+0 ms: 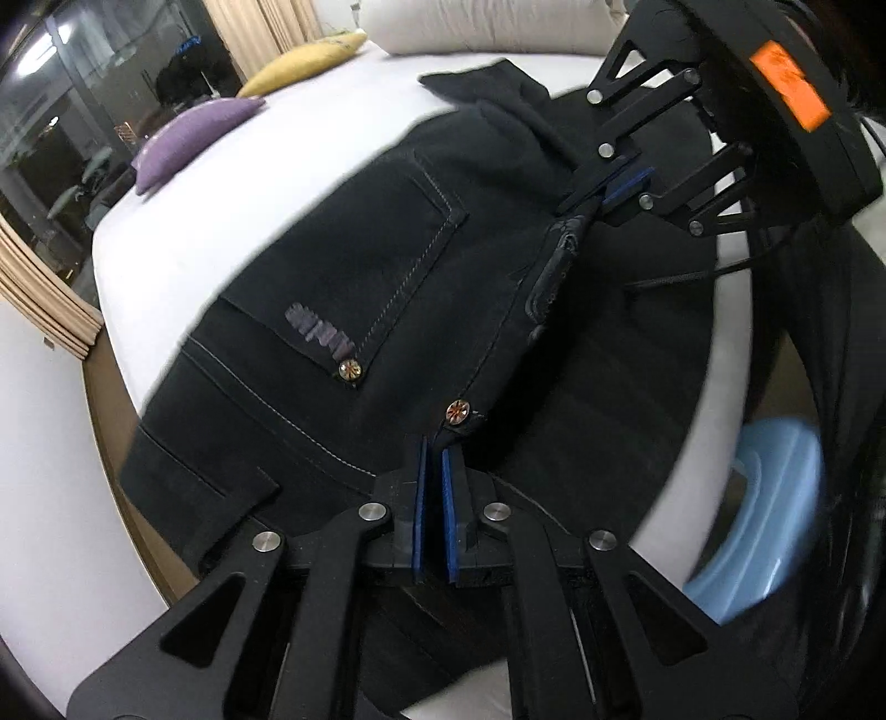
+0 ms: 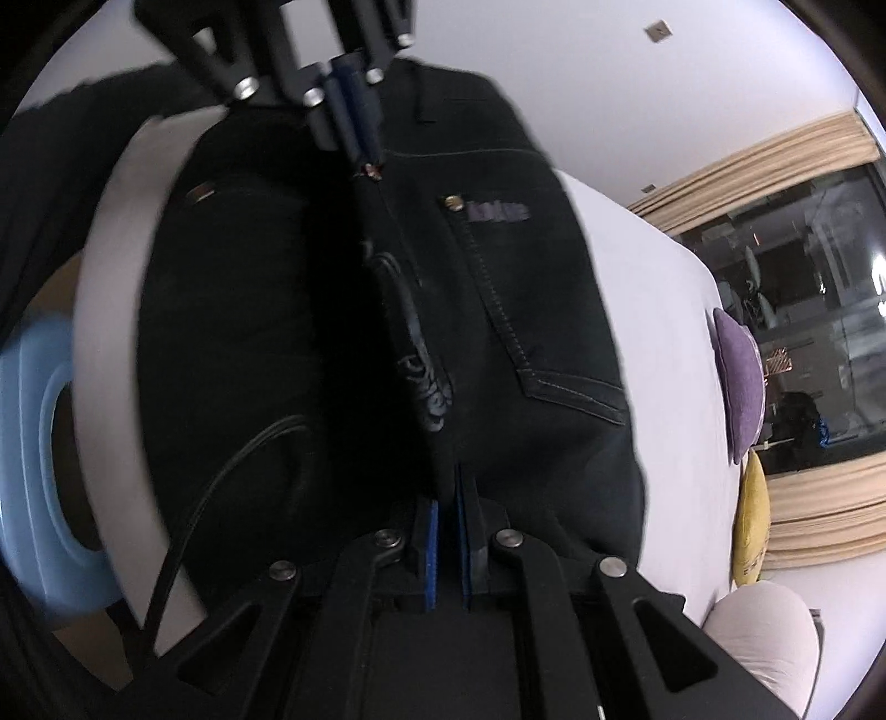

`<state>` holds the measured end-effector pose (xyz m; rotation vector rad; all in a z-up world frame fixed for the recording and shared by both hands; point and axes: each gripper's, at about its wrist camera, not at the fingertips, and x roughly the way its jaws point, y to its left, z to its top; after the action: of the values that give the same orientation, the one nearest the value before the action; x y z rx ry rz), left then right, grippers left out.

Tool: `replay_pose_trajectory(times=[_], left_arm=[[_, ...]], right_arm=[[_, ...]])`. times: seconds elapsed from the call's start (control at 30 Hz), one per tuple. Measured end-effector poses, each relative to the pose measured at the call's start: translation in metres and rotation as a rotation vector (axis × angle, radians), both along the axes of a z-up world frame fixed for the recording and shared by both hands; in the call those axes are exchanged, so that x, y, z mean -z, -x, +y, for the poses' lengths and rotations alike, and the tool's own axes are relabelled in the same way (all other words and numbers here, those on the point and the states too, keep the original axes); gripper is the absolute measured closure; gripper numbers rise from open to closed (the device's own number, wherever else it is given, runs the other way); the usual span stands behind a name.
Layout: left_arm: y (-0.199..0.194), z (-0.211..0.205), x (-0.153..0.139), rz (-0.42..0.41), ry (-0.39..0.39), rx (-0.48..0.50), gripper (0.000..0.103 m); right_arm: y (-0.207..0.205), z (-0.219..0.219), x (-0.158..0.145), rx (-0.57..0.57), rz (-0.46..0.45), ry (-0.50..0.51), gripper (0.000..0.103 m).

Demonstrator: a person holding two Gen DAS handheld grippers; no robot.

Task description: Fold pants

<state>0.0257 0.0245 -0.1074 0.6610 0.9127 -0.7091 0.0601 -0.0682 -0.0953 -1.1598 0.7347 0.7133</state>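
Black pants (image 1: 360, 266) lie back side up on a white bed (image 1: 221, 221), with a stitched back pocket and copper rivets showing. My left gripper (image 1: 433, 448) is shut on the pants' edge at the waistband, right beside a rivet. My right gripper (image 1: 609, 188) is shut on the same folded edge further along, toward the legs. In the right wrist view, the right gripper (image 2: 449, 487) pinches the pants (image 2: 526, 310) at the bottom, and the left gripper (image 2: 362, 149) grips them at the top. The fabric is stretched between the two.
A purple cushion (image 1: 194, 138) and a yellow cushion (image 1: 304, 61) lie on the bed's far side by a window with beige curtains (image 1: 44, 288). A white pillow (image 1: 487, 25) sits at the head. A light blue round object (image 1: 769, 509) lies beyond the bed's near edge.
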Motion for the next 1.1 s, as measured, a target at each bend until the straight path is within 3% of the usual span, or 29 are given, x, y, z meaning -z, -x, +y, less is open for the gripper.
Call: replay_pose_trajectory(times=[0.23, 0.37, 0.67, 1.1], left_arm=[[0.02, 0.0, 0.005, -0.007, -0.024, 0.027, 0.101], [0.028, -0.007, 0.005, -0.006, -0.039, 0.052, 0.101], [0.025, -0.006, 0.006, 0.014, -0.032, 0.061, 0.101], [0.023, 0.004, 0.013, 0.029, -0.013, 0.0, 0.095]], right_arm=[[0.031, 0.015, 0.001, -0.047, -0.04, 0.077, 0.097], [0.028, 0.018, 0.004, -0.053, -0.069, 0.125, 0.097], [0.051, 0.025, 0.003, -0.018, -0.062, 0.129, 0.097], [0.022, 0.03, 0.023, 0.049, -0.069, 0.117, 0.094]])
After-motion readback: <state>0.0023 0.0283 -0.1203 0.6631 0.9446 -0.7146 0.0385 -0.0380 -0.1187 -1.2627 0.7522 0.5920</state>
